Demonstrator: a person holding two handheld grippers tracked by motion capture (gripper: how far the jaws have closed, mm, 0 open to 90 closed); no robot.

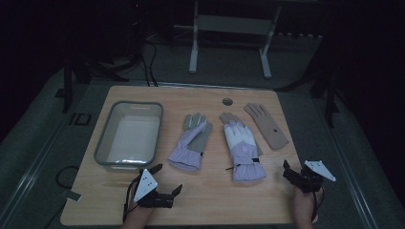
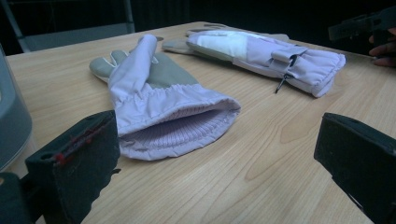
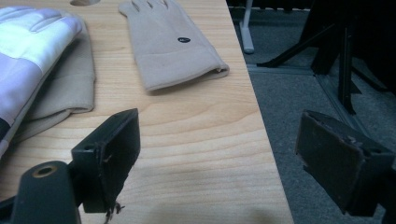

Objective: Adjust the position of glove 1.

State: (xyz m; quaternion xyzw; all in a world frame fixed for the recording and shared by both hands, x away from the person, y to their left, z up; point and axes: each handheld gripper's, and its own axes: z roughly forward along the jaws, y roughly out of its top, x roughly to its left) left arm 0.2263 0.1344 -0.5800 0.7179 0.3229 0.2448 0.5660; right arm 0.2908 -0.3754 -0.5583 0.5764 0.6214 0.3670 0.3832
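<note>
A lilac glove with a grey palm (image 1: pixel 190 140) (image 2: pixel 159 102) lies mid-table, its knit cuff facing my left gripper (image 1: pixel 168 179) (image 2: pixel 219 154). That gripper is open and empty, a short way in front of the cuff. To the right a lilac-and-white glove (image 1: pixel 242 150) (image 2: pixel 261 53) (image 3: pixel 28 51) lies over a beige glove (image 3: pixel 65 93). Another beige glove (image 1: pixel 266 125) (image 3: pixel 170 44) rests flat near the table's right edge. My right gripper (image 1: pixel 288 171) (image 3: pixel 226 154) is open and empty at the front right corner, one jaw over the table and one past its edge.
A grey bin (image 1: pixel 102 143) (image 2: pixel 11 121) stands at the table's left. A round hole (image 1: pixel 227 101) sits near the far edge. Bare wood lies along the front. The floor drops off right of the table edge (image 3: pixel 261 140). A white frame (image 1: pixel 193 43) stands beyond the table.
</note>
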